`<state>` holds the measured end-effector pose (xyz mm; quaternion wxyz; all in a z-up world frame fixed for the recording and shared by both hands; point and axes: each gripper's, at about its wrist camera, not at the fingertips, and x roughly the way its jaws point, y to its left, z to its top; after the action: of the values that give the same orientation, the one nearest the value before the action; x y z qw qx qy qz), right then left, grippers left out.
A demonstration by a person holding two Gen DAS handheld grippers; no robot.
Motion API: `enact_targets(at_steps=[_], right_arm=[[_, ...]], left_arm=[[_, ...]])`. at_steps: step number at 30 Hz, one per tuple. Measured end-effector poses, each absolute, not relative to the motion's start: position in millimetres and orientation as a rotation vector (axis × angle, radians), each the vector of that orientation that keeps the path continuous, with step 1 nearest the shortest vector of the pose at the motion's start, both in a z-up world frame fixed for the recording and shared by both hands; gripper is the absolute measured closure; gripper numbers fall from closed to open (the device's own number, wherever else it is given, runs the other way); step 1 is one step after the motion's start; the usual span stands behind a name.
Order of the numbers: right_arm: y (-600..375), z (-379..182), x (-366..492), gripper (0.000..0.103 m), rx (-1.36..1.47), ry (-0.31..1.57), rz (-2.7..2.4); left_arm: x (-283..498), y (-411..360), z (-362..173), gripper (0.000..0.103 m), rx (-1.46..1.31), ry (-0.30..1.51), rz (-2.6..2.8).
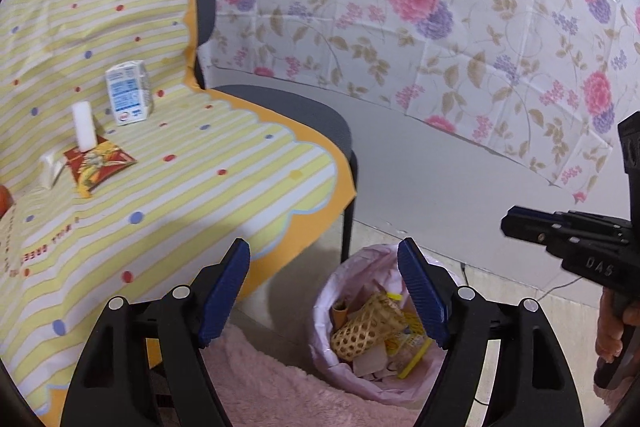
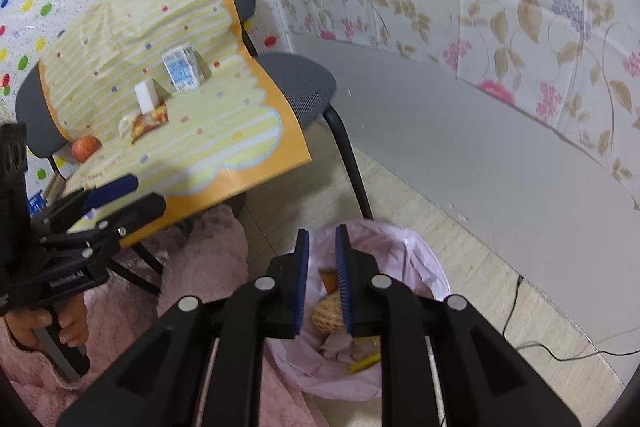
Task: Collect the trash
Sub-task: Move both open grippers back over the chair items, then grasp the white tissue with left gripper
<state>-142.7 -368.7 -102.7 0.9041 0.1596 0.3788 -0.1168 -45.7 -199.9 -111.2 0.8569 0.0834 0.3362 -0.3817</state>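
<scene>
The bin (image 2: 404, 247) lies below both hand-held grippers: left (image 1: 324, 291) wide and empty, right (image 2: 322, 279) narrow and empty. A carton (image 1: 129, 93), block (image 1: 84, 126) and wrapper (image 1: 100, 163) rest apart on the chair cloth (image 1: 200, 179).

The left gripper (image 1: 324, 291) is held with jaws wide apart and empty. Between the jaws, below, a pink-lined trash bin (image 1: 344, 279) is seen; a milk carton (image 1: 129, 92) stands far left.
</scene>
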Motion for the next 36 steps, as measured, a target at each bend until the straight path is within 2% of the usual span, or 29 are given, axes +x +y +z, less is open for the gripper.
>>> enact_targets(at_steps=[11, 12, 14, 18, 20, 23, 33, 36], right_arm=[[-336, -69, -86, 0.089, 0.267, 0.691, -0.102], [-331, -67, -78, 0.087, 0.255, 0.685, -0.088], [-324, -64, -65, 0.077, 0.239, 0.679, -0.067], [-310, -65, -29, 0.073, 0.209, 0.685, -0.012], [-303, -67, -7, 0.066, 0.196, 0.691, 0.014], [-295, -69, 19, 0.061, 0.180, 0.695, 0.042], [-275, -81, 129, 0.061, 0.145, 0.704, 0.092], [-274, -84, 153, 0.069, 0.146, 0.701, 0.091]], left_arm=[[-13, -138, -100, 0.026, 0.101, 0.695, -0.628], [-5, -127, -99, 0.026, 0.088, 0.693, -0.595], [7, -111, -96, 0.025, 0.072, 0.689, -0.539], [36, -78, -92, 0.025, 0.049, 0.678, -0.426], [55, -60, -91, 0.025, 0.042, 0.671, -0.363], [85, -39, -93, 0.025, 0.032, 0.676, -0.282], [177, -13, -111, 0.025, -0.012, 0.725, -0.155], [206, -20, -121, 0.027, -0.018, 0.782, -0.152]])
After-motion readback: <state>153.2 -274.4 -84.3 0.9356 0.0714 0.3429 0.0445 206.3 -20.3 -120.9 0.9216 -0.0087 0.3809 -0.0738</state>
